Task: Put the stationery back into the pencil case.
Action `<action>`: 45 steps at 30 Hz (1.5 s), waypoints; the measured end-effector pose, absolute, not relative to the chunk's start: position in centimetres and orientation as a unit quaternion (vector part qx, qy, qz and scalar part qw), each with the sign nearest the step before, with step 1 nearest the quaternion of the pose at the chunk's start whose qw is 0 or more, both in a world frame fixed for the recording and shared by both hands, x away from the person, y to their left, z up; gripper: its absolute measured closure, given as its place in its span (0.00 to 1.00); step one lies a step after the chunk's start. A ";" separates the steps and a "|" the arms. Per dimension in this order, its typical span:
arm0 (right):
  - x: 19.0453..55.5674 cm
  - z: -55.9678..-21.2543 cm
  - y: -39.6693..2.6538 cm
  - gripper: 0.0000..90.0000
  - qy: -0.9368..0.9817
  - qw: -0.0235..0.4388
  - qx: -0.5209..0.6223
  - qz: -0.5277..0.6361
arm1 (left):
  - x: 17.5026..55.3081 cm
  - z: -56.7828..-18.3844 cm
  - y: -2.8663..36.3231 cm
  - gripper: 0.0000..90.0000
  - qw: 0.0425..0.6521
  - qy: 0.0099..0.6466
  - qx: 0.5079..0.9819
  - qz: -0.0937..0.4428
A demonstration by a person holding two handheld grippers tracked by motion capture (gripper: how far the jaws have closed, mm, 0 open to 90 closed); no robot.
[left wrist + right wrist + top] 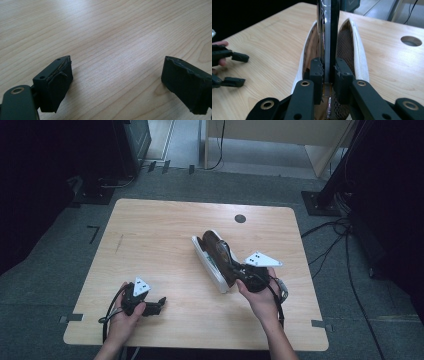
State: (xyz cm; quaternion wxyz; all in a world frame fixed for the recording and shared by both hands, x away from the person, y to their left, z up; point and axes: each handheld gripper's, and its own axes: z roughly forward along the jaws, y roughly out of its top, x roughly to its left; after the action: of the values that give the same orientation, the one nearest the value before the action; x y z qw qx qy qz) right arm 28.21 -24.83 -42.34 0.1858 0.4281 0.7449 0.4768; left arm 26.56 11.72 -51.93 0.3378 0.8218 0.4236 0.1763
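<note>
An open white-rimmed case (209,266) with a brown mesh lining lies a little right of the table's middle. Between its two halves (359,55) a thin, dark, glossy flat object (328,30) stands on edge. My right gripper (328,67) is shut on the near end of that flat object, pads pressing both faces; from above it (240,271) sits at the case's near end. My left gripper (160,304) rests low at the front left, its jaws wide apart over bare wood (116,80) with nothing between them. It also appears at the left of the right gripper view (239,68).
The wooden table (160,235) has a round cable hole (240,218) near its far edge. Dark stands and cables crowd the floor at the right (345,230) and far left. Bare wood lies between the two grippers.
</note>
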 end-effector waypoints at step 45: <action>31.1 -46.8 -22.0 0.87 0.781 0.124 0.482 0.377 | 26.6 -51.9 11.7 0.11 0.337 0.421 0.824 0.175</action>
State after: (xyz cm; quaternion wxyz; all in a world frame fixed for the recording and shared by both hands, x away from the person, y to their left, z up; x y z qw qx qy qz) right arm 31.08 -22.05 -46.85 0.1235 0.4825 0.7811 0.3766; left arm 26.56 11.74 -51.91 0.3366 0.8238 0.4210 0.1753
